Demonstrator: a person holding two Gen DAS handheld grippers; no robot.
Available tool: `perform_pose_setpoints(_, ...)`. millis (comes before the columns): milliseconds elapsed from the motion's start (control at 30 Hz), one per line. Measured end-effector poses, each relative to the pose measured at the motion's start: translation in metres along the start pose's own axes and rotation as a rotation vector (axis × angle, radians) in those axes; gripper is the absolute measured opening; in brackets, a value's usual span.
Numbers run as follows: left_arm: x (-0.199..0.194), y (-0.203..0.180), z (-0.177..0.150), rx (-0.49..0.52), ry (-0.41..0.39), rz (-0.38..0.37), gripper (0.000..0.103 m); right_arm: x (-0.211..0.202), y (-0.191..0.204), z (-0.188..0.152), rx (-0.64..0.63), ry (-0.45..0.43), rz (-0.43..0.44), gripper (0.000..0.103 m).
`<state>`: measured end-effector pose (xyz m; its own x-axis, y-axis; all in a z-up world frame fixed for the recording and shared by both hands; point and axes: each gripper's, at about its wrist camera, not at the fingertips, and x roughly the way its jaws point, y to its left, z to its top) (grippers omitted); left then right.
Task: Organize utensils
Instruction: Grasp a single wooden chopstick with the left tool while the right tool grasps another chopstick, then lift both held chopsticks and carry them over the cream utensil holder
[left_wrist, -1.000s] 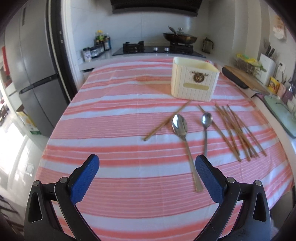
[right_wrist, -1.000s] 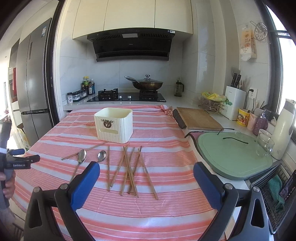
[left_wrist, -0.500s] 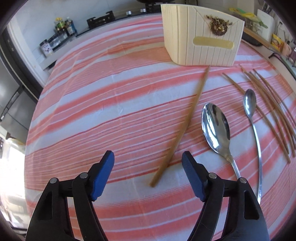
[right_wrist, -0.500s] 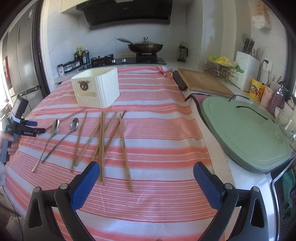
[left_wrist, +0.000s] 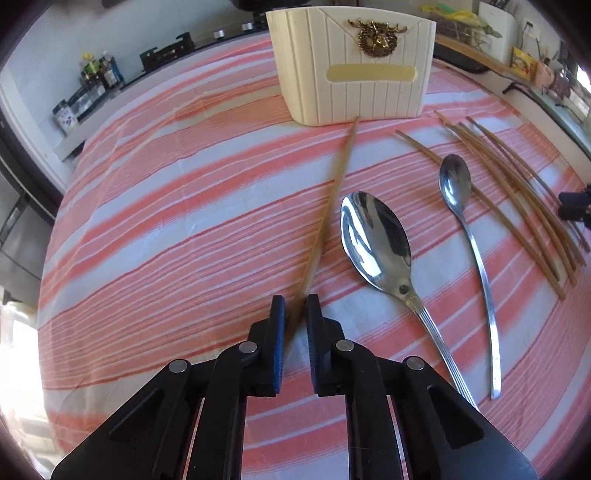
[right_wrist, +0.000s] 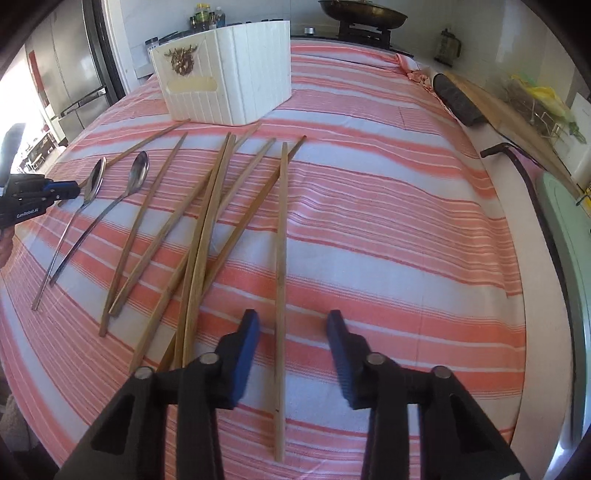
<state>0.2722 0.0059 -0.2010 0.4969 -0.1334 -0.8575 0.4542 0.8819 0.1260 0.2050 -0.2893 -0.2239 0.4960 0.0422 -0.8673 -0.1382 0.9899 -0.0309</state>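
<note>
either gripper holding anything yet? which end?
Left gripper is closing on the lone chopstick at its near end. Right gripper is closing around another chopstick near its near end, not yet gripping.

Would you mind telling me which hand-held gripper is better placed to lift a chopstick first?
Left: the left hand-held gripper is closing, almost pinching the lone chopstick. The right hand-held gripper, also closing, straddles its chopstick with clear gaps.

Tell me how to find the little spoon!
Look at the striped tablecloth in front of the cream box. Two spoons lie between the chopsticks. The little spoon has the smaller bowl and a plain thin handle; the big spoon is ridged.
</note>
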Motion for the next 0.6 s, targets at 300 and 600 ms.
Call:
perform_pose_setpoints(300, -0.037, 0.007, -0.065, -0.345, 0.018, 0.012, 0.005, -0.016, -0.017, -0.024, 0.088, 0.029, -0.047, 0.006)
perform_pose_setpoints(600, -0.054, 0.018, -0.090, -0.377, 0.030, -0.042, 0.041, -0.039, -0.036, -0.059, 0.089, 0.102, -0.089, 0.008)
